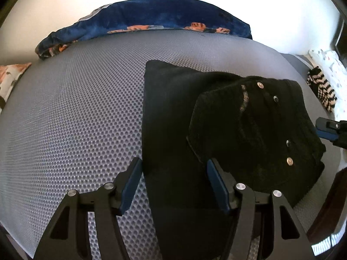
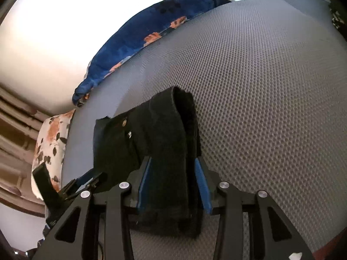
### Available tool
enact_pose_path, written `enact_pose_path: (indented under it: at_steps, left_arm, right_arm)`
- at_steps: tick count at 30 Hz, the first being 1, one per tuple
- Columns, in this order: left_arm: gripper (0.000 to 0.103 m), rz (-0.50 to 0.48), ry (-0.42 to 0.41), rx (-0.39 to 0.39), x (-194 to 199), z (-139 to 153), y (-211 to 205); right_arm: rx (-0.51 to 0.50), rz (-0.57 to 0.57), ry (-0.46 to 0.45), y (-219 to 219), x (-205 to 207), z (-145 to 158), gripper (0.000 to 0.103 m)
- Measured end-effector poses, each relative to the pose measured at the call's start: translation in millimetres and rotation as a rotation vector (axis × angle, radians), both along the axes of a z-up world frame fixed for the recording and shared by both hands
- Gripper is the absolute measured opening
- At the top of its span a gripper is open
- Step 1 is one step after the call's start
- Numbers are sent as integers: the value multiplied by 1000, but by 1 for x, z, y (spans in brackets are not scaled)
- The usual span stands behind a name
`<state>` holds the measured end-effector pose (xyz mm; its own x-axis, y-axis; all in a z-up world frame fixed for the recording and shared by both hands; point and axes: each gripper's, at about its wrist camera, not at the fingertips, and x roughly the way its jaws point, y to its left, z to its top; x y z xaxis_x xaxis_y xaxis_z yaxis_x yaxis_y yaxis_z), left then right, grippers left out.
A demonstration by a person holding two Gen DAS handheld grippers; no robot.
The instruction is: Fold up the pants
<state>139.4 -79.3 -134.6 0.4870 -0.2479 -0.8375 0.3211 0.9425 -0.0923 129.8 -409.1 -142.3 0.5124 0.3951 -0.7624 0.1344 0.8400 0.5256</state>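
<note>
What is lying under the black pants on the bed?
The black pants lie folded on the grey mesh mattress cover, which shows all around them. Their own lower layers are under the buttoned top part. Anything else beneath is covered by the cloth.

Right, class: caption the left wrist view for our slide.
Left gripper open over folded black pants on a grey mattress.

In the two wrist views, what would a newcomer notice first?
The black pants stand out, lying folded on the grey dotted mattress, with metal buttons on the top layer. The left gripper straddles their near edge, and the right gripper has a thick fold between its blue pads. Behind, a dark blue blanket with orange flowers lies along the far edge.
</note>
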Motion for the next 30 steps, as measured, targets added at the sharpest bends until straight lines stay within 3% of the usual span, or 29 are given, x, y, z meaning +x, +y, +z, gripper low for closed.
enact_pose_path:
  at_steps: [4, 5, 9, 12, 15, 19, 25, 30]
  left_arm:
    - [63, 10, 10, -22, -8, -3, 6]
    - [63, 14, 17, -28, -10, -4, 8]
    - [63, 11, 17, -24, -17, 1, 11]
    - [63, -13, 3, -13, -23, 4, 10]
    - [63, -31, 7, 26, -27, -3, 7]
    - [63, -34, -13, 50, -29, -6, 3]
    - [65, -23, -18, 62, -29, -6, 1]
    - [67, -14, -17, 70, -29, -6, 0]
  right_arm:
    - [-3, 8, 42, 3, -10, -11, 28]
    - [1, 13, 50, 4, -13, -14, 19]
    - [-12, 0, 0, 7, -28, 1, 11]
    - [-31, 8, -25, 12, -40, 15, 10]
    - [-91, 18, 20, 16, -44, 4, 10]
    - [-54, -10, 66, 8, -42, -21, 10]
    - [-36, -3, 78, 8, -34, -20, 11]
    - [-12, -5, 73, 2, -31, -19, 20]
